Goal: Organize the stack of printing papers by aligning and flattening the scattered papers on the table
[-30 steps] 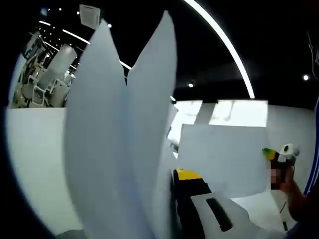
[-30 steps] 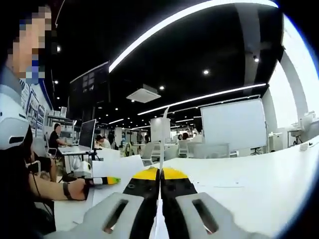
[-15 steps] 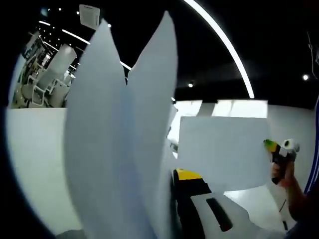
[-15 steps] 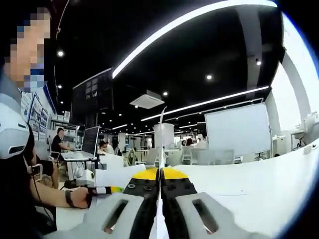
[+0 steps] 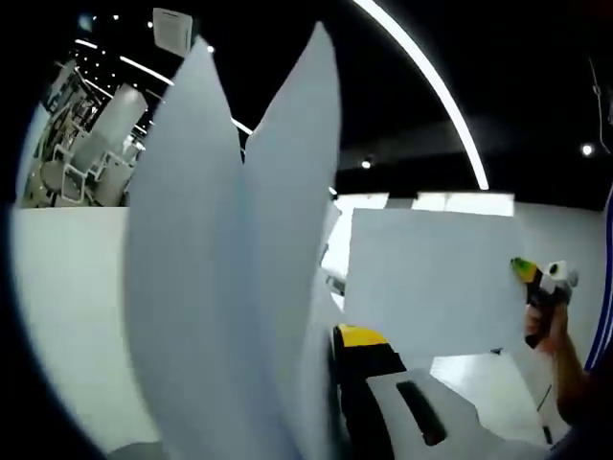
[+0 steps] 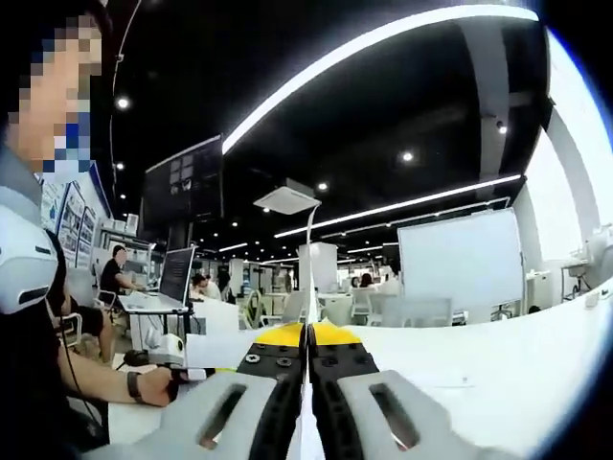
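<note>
Currently we hold one paper sheet [image 6: 309, 278] edge-on, pinched between the right gripper [image 6: 308, 337] jaws, upright above the white table [image 6: 498, 374]. Fanned sheets [image 5: 230, 287] hide the left gripper's grip; we cannot tell its state.

I see plain white papers [image 5: 230, 287], a white worktop [image 6: 479, 355], and my right gripper [image 6: 307, 335] grey with yellow-tipped black pads.

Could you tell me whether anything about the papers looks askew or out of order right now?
Yes. In the left gripper view, the sheets in the left tongs fan apart into separate curved leaves rather than one flush stack. Another sheet, at the right tongs, hangs apart from them and slightly tilted. No tear or crumpling is visible.
</note>
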Motion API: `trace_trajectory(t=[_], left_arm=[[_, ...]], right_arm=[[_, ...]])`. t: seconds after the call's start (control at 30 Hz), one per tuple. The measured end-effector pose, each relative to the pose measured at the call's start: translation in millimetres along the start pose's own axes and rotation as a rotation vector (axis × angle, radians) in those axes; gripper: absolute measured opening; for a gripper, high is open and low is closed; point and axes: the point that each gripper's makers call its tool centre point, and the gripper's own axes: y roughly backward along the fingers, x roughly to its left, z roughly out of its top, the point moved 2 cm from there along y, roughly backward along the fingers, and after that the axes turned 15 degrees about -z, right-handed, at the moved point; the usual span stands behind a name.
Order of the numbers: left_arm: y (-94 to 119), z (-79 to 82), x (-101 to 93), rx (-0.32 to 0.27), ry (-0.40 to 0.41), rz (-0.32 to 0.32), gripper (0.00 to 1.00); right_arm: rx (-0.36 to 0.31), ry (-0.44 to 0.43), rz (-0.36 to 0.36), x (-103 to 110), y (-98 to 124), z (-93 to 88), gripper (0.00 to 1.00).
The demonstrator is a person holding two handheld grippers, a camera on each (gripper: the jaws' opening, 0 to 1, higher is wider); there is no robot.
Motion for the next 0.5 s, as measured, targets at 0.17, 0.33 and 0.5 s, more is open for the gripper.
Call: trace_trajectory(t=[0.17,0.33,0.5], left_arm=[[0,-0.4,-1.0,0.001,0.000,0.000,0.09],[0,-0.9,-1.6,0.002,0.000,-0.001,0.09],[0,-1.3,-1.7,0.002,0.001,0.000,0.09]], right_arm=[[-0.006,0.003,0.004,3,0,2.7,0.00],[-0.024,0.014,0.010,7,1,10.7,0.00],[-0.042,0.016,0.014,8,1,16.9,0.00]])
